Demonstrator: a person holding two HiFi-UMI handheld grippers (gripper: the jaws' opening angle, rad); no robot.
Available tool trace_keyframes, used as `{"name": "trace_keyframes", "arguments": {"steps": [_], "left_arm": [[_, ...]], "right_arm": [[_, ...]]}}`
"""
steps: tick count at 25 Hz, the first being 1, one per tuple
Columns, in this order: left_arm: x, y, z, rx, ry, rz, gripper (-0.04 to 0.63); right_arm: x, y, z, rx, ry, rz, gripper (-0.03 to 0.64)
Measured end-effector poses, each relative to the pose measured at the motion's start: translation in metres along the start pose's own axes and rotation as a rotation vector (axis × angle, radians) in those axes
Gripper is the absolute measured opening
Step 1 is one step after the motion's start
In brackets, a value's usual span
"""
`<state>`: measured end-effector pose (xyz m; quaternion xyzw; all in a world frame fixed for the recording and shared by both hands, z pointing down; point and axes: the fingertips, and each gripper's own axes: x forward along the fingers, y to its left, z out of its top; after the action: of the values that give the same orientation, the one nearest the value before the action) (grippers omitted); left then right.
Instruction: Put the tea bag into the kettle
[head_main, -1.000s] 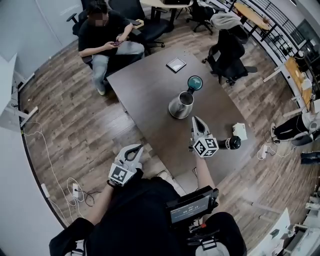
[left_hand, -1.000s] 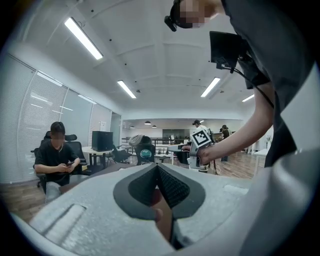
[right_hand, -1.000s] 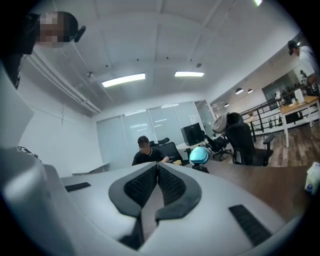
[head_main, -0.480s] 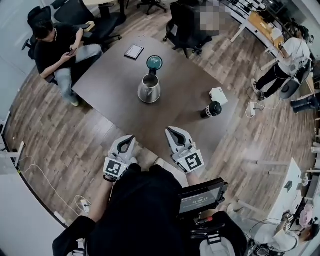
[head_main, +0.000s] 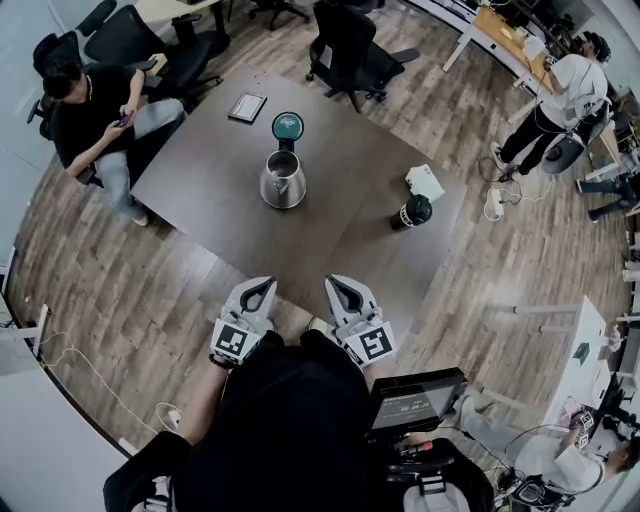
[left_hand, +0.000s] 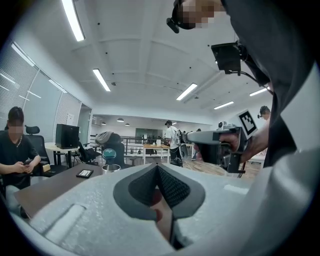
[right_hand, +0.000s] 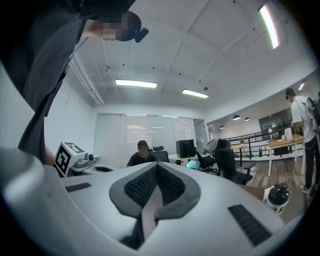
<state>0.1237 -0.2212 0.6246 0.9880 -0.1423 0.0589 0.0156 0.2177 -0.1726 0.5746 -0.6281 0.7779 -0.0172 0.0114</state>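
Right claw (head_main: 341, 291) drawn back, shut; kettle (head_main: 283, 180) open-topped, contents unseen.

Silver kettle (head_main: 283, 180), teal lid (head_main: 287, 125), dark brown table (head_main: 340, 225).

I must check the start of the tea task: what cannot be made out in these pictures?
1. Tea bag: found in no view; the white box is too small in the head view to show its contents.
2. Kettle inside: too small in the head view.
3. Kettle body: in the left gripper view the left hand-held gripper covers all but its rim.
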Motion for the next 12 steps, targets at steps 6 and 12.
{"name": "trace_keyframes", "arguments": {"steps": [6, 12], "left_arm": [[0.011, 0.000, 0.000, 0.011, -0.004, -0.015, -0.008], [0.004, 0.008, 0.001, 0.003, -0.005, 0.005, -0.008]], "right_arm": [[0.005, 0.008, 0.000, -0.026, -0.002, 0.028, 0.005], [0.020, 0.019, 0.000, -0.018, -0.008, 0.063, 0.005]]}}
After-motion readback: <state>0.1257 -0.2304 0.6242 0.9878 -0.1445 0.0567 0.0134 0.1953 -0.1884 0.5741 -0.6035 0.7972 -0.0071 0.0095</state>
